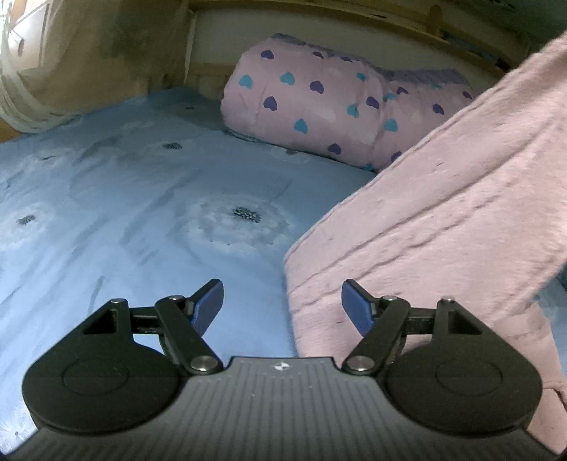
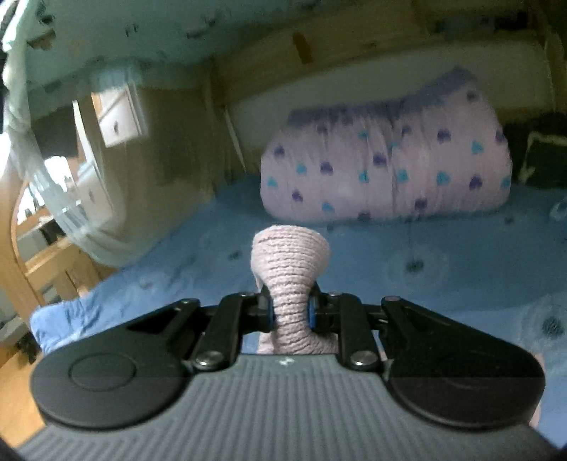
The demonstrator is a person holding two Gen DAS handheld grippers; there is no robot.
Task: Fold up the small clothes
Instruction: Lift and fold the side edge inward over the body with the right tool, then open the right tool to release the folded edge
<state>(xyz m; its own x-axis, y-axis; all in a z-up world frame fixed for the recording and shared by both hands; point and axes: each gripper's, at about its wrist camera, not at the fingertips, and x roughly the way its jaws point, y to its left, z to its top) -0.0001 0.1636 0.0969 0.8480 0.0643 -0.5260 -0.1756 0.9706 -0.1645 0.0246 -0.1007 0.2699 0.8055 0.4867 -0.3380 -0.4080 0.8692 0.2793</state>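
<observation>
A pink knitted garment [image 1: 443, 227] hangs slanted across the right of the left wrist view, stretched upward to the upper right, its lower part resting on the blue bedsheet [image 1: 124, 212]. My left gripper [image 1: 282, 305] stands open just above the sheet; the cloth's left edge lies between and behind its blue pads, which do not press it. In the right wrist view my right gripper [image 2: 290, 310] is shut on a bunched ribbed end of the pink garment [image 2: 288, 269], which flares out above the pads, held up over the bed.
A rolled pink duvet with blue and purple hearts [image 1: 319, 99] lies at the head of the bed against the wooden frame [image 1: 354, 17]. A white net curtain [image 2: 46, 198] hangs at the left. A dark cushion [image 2: 542, 156] sits at the far right.
</observation>
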